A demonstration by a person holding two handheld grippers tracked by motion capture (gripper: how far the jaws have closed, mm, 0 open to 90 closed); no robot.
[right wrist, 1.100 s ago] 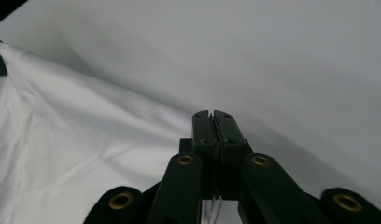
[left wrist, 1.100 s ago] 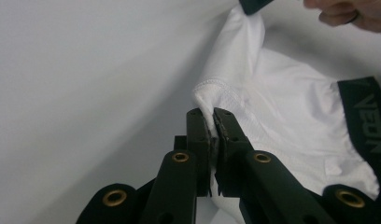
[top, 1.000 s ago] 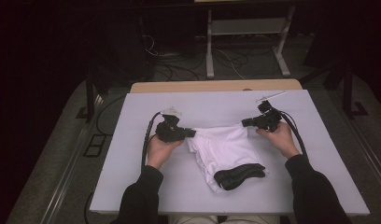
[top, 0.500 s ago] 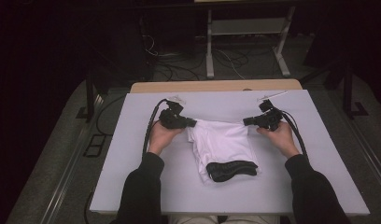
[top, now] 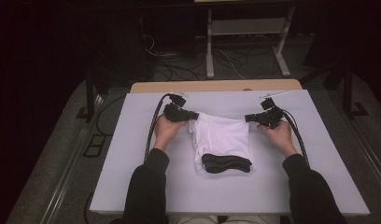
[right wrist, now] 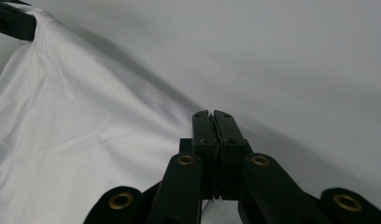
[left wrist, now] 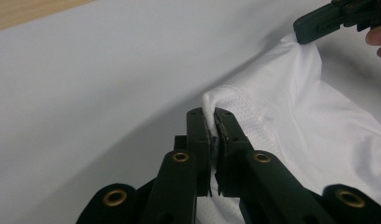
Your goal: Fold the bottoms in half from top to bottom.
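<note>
The white garment (top: 222, 140) lies partly folded near the middle of the table (top: 132, 186), a dark band (top: 226, 163) across its near end. It looks light, soft and limp, so it will probably sag and crease wherever it hangs free; the far corners seem the best places to hold. The left hand-held gripper (top: 194, 115) pinches the mesh hem at one far corner, and the right hand-held gripper (top: 247, 118), pressed together, nips the other.
</note>
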